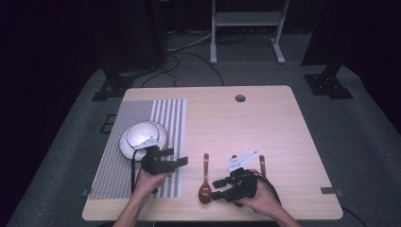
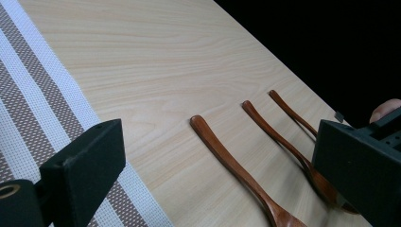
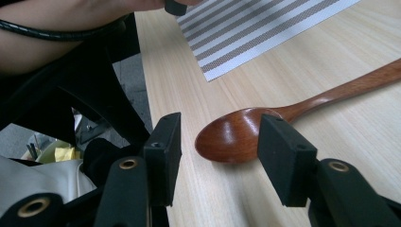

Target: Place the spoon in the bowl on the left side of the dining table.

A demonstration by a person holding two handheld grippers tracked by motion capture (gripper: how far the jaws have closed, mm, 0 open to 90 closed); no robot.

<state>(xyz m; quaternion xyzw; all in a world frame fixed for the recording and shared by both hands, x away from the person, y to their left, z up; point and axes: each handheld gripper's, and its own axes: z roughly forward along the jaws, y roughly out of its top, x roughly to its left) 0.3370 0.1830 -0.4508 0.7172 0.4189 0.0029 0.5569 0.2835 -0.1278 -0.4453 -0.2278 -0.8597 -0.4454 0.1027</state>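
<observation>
Three wooden utensils [image 2: 241, 172] lay side by side on the table [image 2: 156, 61], right of the striped placemat [image 2: 33, 94] (jaws standing apart, nothing between).

Three wooden utensils on one table [image 1: 265, 118]: one spoon [image 1: 204, 182], plus two slimmer pieces [image 2: 283, 142] [image 2: 293, 113] with hidden ends. One striped placemat [image 1: 142, 118], one white bowl [image 1: 137, 137]. Two handheld grippers, left [image 1: 178, 158] and right [image 1: 218, 189].
</observation>
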